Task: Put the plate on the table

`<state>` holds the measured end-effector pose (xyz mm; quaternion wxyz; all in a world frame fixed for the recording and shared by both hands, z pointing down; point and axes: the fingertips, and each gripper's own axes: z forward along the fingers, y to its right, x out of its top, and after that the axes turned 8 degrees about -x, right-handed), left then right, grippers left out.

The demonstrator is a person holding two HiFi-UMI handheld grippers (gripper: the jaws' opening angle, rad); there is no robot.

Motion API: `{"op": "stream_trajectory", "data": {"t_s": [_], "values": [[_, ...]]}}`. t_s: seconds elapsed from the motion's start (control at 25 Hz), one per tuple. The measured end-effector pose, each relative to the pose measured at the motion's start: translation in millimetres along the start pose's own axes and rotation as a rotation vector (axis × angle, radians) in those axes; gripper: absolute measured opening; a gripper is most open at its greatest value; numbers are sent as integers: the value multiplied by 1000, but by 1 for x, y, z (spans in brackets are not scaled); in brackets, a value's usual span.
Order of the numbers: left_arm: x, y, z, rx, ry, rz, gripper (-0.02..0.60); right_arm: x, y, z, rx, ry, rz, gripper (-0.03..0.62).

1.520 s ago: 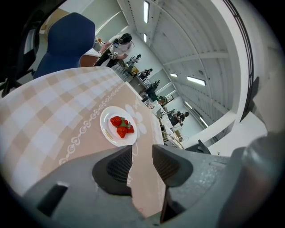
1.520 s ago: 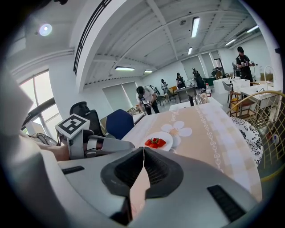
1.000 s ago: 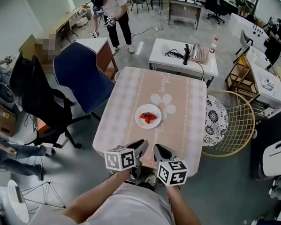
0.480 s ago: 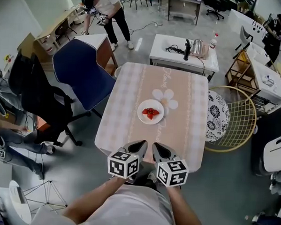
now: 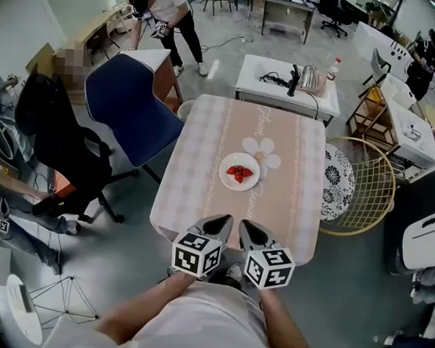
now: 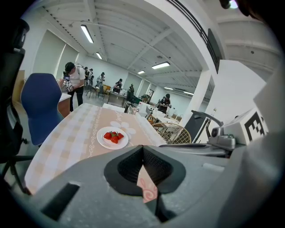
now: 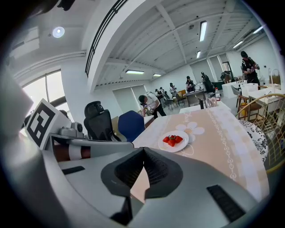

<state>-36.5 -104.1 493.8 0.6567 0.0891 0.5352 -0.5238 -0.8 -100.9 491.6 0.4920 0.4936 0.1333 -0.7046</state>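
A white plate (image 5: 239,171) with red strawberries sits in the middle of the table (image 5: 204,154), which wears a pink and checked cloth. Both grippers hover side by side over the table's near edge, well short of the plate and pointing at it. My left gripper (image 5: 219,222) is shut; its jaws have just closed with nothing between them. My right gripper (image 5: 245,227) is shut and empty too. The left gripper view has the plate (image 6: 112,137) beyond the closed left gripper (image 6: 142,147). In the right gripper view the plate (image 7: 173,140) lies past the closed right gripper (image 7: 143,149).
A blue chair (image 5: 130,114) and a black office chair (image 5: 59,147) stand to the table's left. A gold wire chair (image 5: 366,188) with a patterned cushion is at its right. A white low table (image 5: 284,82) with a kettle stands behind it. A person (image 5: 164,14) bends over at the far left.
The left gripper's marker cube has rolled a little, and both grippers have shifted slightly at the table's near edge. The plate has stayed where it was on the table.
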Motion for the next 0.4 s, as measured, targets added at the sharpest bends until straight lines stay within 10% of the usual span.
{"op": "stream_trajectory", "data": {"t_s": [0.4], "values": [[0,0,-8,-11,4,7,5,0,-10,-1,-6,2,-9,5]]}}
